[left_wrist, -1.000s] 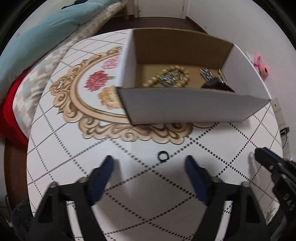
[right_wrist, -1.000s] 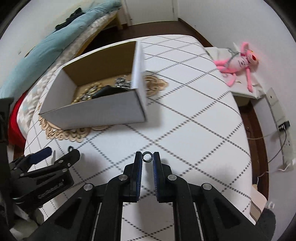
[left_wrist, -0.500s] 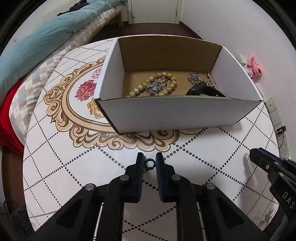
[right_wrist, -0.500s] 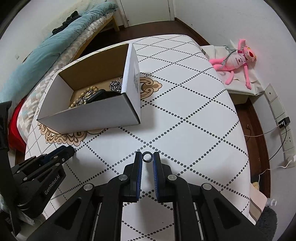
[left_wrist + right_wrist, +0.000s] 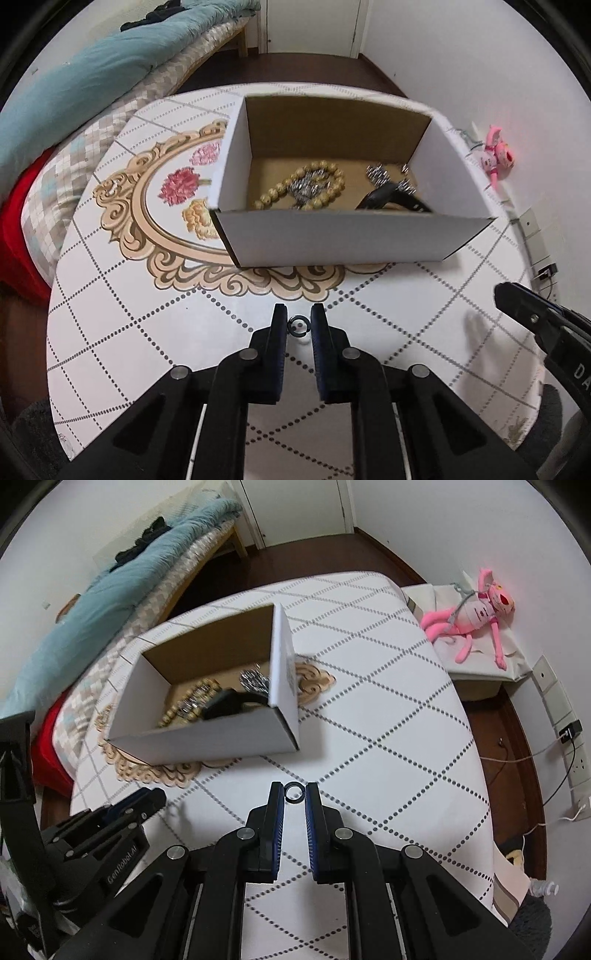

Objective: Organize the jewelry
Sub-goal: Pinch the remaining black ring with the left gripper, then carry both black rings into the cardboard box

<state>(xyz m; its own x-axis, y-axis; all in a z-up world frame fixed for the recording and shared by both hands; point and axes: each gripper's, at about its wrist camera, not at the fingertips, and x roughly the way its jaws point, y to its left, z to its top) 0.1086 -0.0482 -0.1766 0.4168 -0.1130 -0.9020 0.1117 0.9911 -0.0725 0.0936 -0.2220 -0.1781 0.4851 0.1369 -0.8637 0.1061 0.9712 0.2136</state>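
My left gripper (image 5: 298,317) is shut on a small black ring (image 5: 297,327), held just above the white patterned table (image 5: 147,332). My right gripper (image 5: 294,793) is shut on a second small dark ring (image 5: 294,792), also lifted off the table. Beyond both stands an open white cardboard box (image 5: 332,236), also seen in the right wrist view (image 5: 207,738). Inside it lie a wooden bead bracelet (image 5: 306,184), a silver chain (image 5: 380,173) and a black item (image 5: 395,199). The left gripper body (image 5: 92,834) shows at the lower left of the right wrist view.
The table (image 5: 388,738) has a gold floral ornament (image 5: 147,206) printed under the box. A bed with a teal blanket (image 5: 92,81) lies to the left. A pink plush toy (image 5: 469,616) sits on a low stand at the right, near wall sockets (image 5: 569,731).
My left gripper closed on the black ring that lay on the table and lifted it. My right gripper, still holding its ring, rose a little; the box now shows more of its inside.
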